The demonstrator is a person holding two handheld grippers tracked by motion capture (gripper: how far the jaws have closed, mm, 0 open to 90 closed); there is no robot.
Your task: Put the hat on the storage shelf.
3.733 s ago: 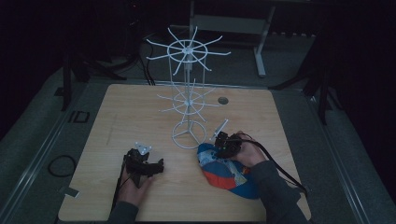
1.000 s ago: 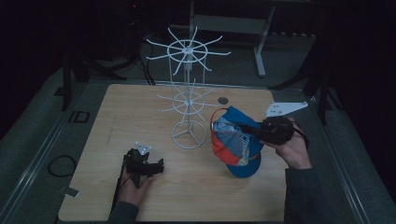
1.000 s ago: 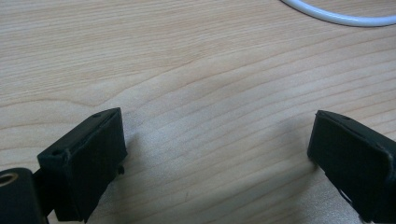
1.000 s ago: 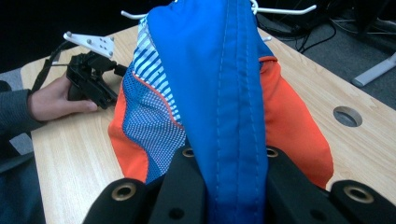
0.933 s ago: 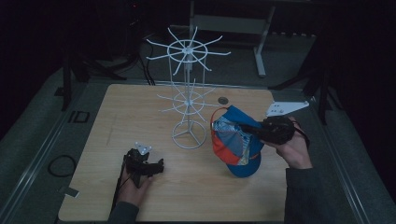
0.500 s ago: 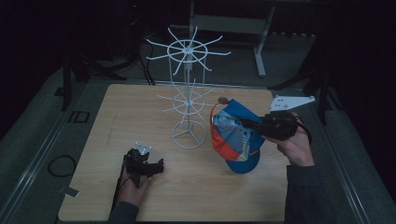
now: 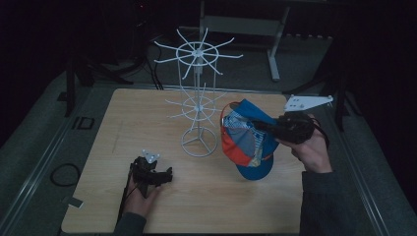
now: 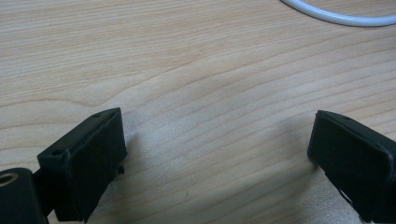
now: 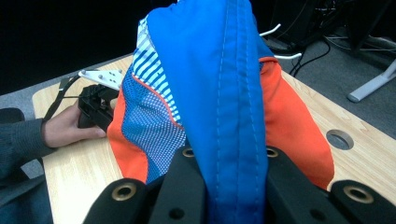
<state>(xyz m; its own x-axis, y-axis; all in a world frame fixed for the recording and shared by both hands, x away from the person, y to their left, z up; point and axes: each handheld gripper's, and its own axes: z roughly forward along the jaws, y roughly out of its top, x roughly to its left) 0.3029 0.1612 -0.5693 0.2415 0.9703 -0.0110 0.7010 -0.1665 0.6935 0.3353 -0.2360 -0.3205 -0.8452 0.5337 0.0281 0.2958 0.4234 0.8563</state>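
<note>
Soft striped cap (image 7: 246,142) in right tongs (image 7: 263,127)

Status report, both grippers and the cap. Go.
Right gripper shut on cap, held above table beside white rack. Left gripper open, resting on table. Nothing in the way.

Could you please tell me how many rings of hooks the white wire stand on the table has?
2. The upper, wider ring of hooks crowns the white wire stand; the lower, smaller ring of hooks sits midway down its pole, left of the blue-and-orange cap.
</note>
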